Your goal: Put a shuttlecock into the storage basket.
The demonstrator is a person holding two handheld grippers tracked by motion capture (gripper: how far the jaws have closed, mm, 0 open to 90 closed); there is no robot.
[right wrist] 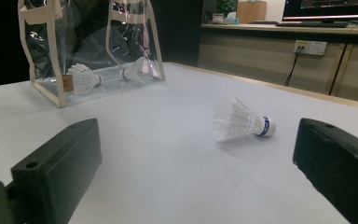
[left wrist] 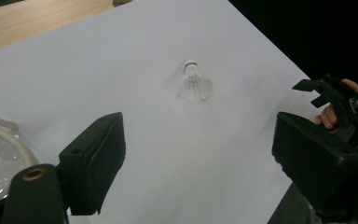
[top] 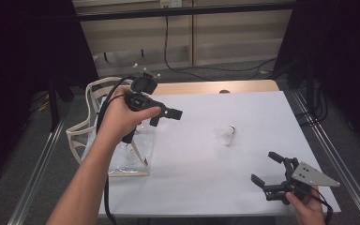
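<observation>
1. The shuttlecock (top: 226, 136) lies on its side on the white tabletop (top: 206, 178), right of the clear bag (top: 117, 154) and well apart from it. It rests between the two tongs and touches neither.
2. Risk: it looks light and round-skirted, so a tong tip that brushes it first would likely roll or skid it away. A squeeze on the feathers rather than the cork end could crush the skirt.
3. Risk: the bag's mouth is soft plastic with limp straps; carrying the shuttlecock in could catch its rim, or disturb the two shuttlecocks (right wrist: 85, 77) already inside.
4. The left tongs (top: 166, 115) are held above the bag's right edge, jaws wide apart with nothing between them, pointing toward the shuttlecock. The left hand (top: 122, 117) grips the handle, forearm angled up from the near edge.
5. The right tongs (top: 267, 168) sit low, right of the shuttlecock near the tabletop's front corner, jaws spread and empty, aimed at it.
</observation>
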